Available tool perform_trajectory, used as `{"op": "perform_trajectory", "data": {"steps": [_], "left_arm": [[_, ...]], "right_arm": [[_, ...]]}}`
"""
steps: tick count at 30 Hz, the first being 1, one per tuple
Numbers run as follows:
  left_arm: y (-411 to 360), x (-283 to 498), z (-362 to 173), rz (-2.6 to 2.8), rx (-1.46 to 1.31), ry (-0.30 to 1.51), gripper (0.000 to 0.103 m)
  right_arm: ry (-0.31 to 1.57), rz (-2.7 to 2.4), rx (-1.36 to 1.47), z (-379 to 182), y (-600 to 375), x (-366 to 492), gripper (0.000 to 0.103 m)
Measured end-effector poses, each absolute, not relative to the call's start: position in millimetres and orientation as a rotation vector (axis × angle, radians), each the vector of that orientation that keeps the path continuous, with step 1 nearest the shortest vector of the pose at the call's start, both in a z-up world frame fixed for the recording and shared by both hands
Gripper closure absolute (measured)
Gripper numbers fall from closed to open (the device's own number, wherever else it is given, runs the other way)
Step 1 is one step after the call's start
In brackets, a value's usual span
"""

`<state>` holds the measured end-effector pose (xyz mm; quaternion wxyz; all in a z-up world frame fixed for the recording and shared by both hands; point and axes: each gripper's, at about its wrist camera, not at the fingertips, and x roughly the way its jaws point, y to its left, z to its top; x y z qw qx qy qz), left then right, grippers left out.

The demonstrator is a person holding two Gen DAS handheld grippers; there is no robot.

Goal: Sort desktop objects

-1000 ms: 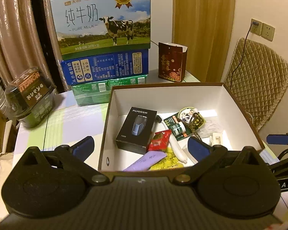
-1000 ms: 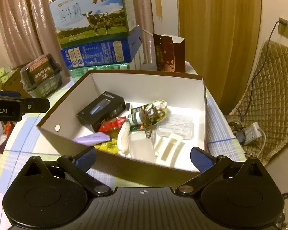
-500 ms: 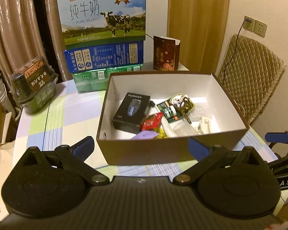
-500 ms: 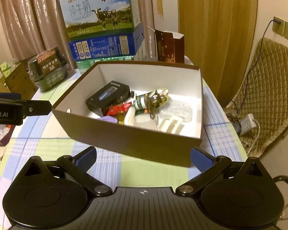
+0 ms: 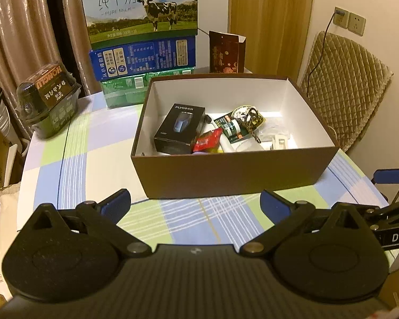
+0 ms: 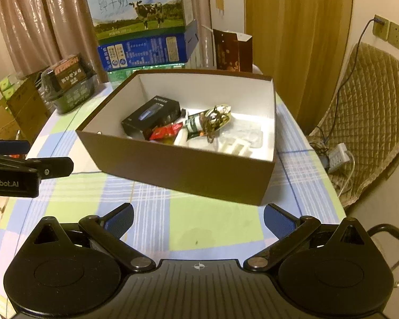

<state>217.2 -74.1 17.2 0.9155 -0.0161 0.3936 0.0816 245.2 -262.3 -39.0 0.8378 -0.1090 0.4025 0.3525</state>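
Note:
A brown box with white inside (image 5: 234,172) (image 6: 178,170) stands on the checked tablecloth. In it lie a black shaver box (image 5: 179,130) (image 6: 151,115), a red packet (image 5: 207,141) (image 6: 165,133), a green-labelled bottle with a chain (image 5: 236,126) (image 6: 204,125) and white plastic pieces (image 6: 236,146). My left gripper (image 5: 195,203) is open and empty, in front of the box's near wall. My right gripper (image 6: 198,219) is open and empty, in front of the box's near right corner. Each gripper shows at the edge of the other's view (image 5: 391,176) (image 6: 26,170).
Stacked milk cartons (image 5: 141,29) (image 6: 143,26) and a dark red gift bag (image 5: 226,53) (image 6: 234,51) stand behind the box. A wrapped dark container (image 5: 50,98) (image 6: 69,82) sits at the table's back left. A quilted chair (image 5: 343,93) and a power strip (image 6: 337,156) are to the right.
Both grippers have pulled back from the box toward the table's near edge, so more tablecloth shows in front of it. Both stay open and empty.

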Motion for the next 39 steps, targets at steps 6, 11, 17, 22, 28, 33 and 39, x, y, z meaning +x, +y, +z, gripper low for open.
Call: {"op": "perform_trajectory", "data": {"steps": [6,11,17,22,28,33,39], "left_arm": [[-75.6,207.5,15.0,0.18,-0.034,0.82,0.001],[-74.6,199.1,12.9,0.192,-0.04,0.829,0.001],[-74.3,189.2,9.8,0.203,-0.036,0.84,0.001],[-73.0,179.3,4.8,0.211,-0.042,0.858,0.001],[-71.0,170.6,0.5,0.215,-0.046,0.874,0.001],[-70.1,167.3,-0.1,0.216,-0.047,0.88,0.001],[-68.5,166.4,-0.9,0.216,-0.047,0.878,0.001]], "right_arm": [[0.86,0.761,-0.222,-39.3,-264.1,237.2,0.002],[0.862,0.767,-0.224,-38.8,-265.2,231.6,0.002],[0.868,0.768,-0.223,-40.2,-268.2,225.2,0.002],[0.882,0.768,-0.228,-43.4,-269.9,220.5,0.002],[0.892,0.768,-0.233,-46.0,-271.0,214.1,0.002],[0.899,0.767,-0.234,-47.3,-270.0,211.3,0.002],[0.905,0.765,-0.235,-48.0,-267.2,210.2,0.002]]}}
